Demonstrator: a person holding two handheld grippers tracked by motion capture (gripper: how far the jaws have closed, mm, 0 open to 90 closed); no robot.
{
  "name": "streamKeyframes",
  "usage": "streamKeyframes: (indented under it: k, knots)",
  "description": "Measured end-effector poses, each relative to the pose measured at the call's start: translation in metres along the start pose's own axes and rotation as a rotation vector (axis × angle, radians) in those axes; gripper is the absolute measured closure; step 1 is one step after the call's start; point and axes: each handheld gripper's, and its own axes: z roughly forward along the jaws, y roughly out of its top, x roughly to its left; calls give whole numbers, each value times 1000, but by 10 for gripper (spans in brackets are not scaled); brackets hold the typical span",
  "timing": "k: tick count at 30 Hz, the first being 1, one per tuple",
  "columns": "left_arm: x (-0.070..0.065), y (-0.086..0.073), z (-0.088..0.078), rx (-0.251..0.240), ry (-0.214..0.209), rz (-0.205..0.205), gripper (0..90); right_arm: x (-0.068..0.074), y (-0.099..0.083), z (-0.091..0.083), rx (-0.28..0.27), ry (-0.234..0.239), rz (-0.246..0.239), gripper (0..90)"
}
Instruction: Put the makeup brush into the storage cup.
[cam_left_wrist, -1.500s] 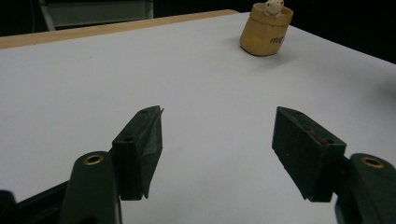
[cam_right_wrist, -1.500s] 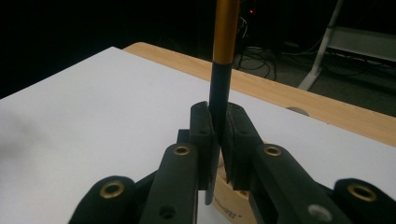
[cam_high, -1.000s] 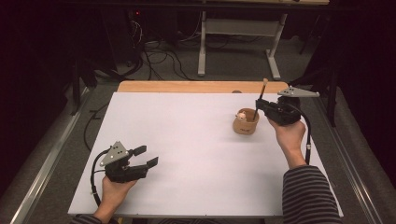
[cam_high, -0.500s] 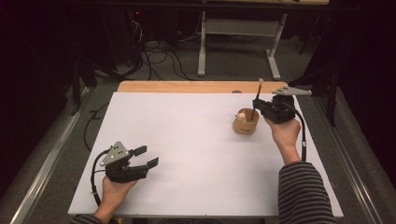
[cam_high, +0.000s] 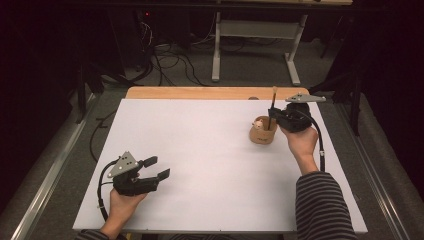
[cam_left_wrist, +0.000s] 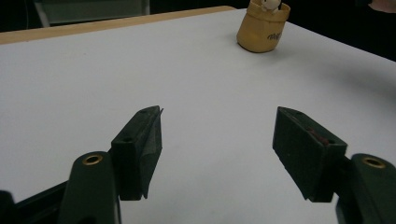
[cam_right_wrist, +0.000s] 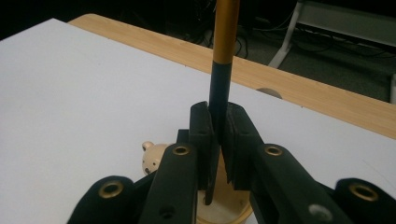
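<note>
The right gripper (cam_high: 274, 116) has its fingers clamped on a pen (cam_right_wrist: 219, 88) — black below, gold above — held upright with its lower end just inside the small tan holder (cam_high: 263, 131) at the far right of the tabletop (cam_high: 200, 150). The holder looks light; if the pen drags against its rim or the little bear figure (cam_right_wrist: 152, 156) inside, it could tip or skid. The left gripper (cam_high: 152, 170) rests near left, fingers spread wide and empty — too far off to steady it.

Upright black-and-gold pen (cam_right_wrist: 223, 56) – above tan cup (cam_high: 263, 131).
</note>
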Motion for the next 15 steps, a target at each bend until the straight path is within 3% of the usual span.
streamKeyframes:
  k: [15]
  knots:
    - [0, 0, 0, 4, 0, -1, 337, 2, -2, 13, 43, -12, -14, 849]
